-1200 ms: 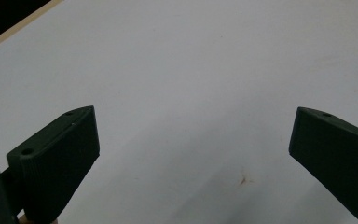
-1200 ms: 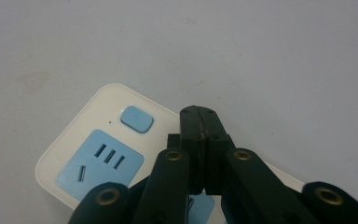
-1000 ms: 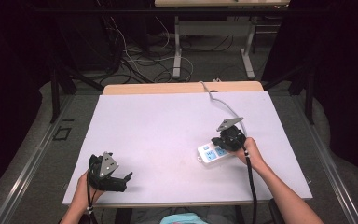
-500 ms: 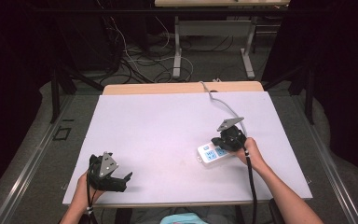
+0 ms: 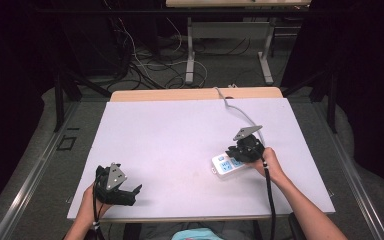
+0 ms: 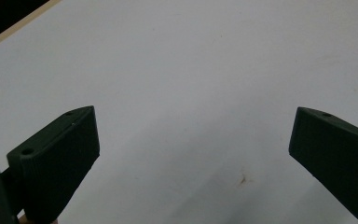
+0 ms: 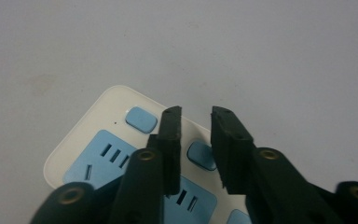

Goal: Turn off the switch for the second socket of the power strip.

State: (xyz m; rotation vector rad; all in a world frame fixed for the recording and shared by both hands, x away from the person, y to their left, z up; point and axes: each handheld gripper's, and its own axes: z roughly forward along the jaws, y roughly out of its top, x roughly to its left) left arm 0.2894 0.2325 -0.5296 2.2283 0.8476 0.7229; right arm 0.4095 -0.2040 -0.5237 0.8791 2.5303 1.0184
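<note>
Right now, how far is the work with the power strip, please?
Done: the power strip lies flat on the white table, its cable running to the far edge. In hand: the right tool hangs over the blue switch buttons; its jaws have just been opening a little and nothing is between them. No plug sits in the sockets. Left: any pressing or moving looks undone. The left tool waits open, apart.

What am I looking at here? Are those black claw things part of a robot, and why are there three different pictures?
No robot: a person holds a hand-operated gripper in each hand. One camera looks down from above; one rides on each gripper. On the white table lies a white power strip with blue sockets. The right gripper hovers over it, its fingers a little apart after just opening, nothing between them. The left gripper rests open over bare table, holding nothing.
</note>
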